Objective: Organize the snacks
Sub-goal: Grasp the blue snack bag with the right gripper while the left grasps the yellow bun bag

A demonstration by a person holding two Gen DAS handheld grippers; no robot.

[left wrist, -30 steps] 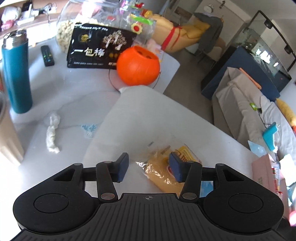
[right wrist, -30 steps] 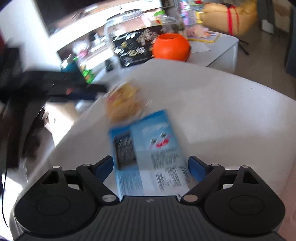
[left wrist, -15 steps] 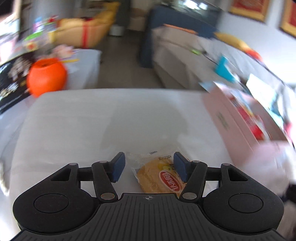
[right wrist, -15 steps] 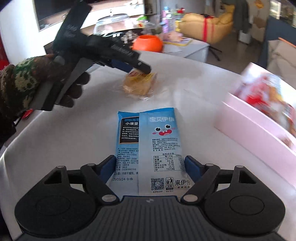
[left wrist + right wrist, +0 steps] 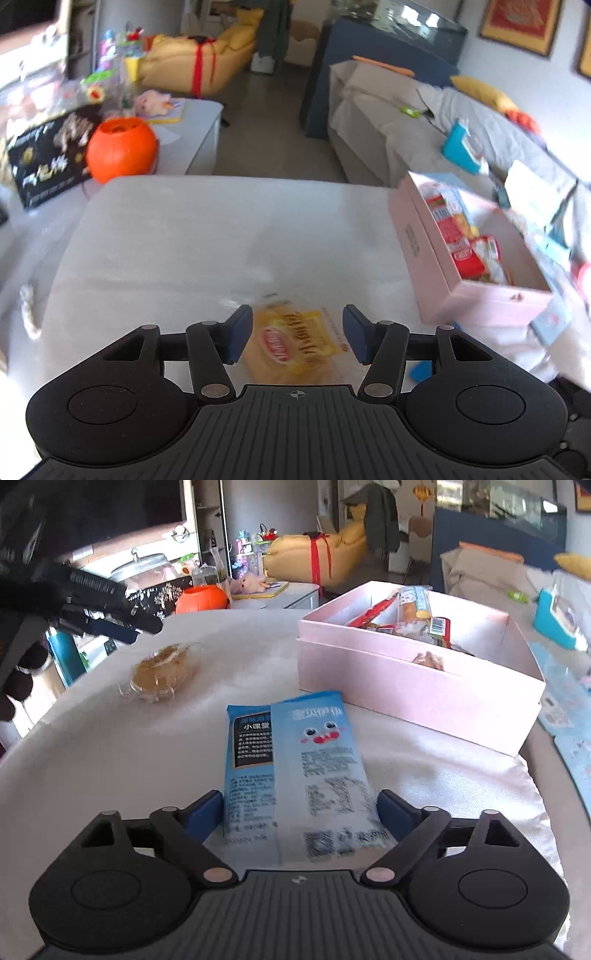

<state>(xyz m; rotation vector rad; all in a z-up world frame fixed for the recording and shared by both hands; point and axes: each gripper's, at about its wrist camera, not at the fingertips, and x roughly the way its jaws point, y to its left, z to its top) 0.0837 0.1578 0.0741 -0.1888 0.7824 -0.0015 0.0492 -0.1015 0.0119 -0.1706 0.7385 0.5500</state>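
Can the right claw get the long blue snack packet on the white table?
Probably yes. The long blue snack packet lies flat between the opening right claw fingers, with nothing on it; the pink cardboard box sits beyond, not in the way.

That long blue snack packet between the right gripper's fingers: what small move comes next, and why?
Probably close the opening right gripper on the long blue snack packet: it lies flat between the fingers, ungripped, and the open pink cardboard box of snacks sits just beyond.
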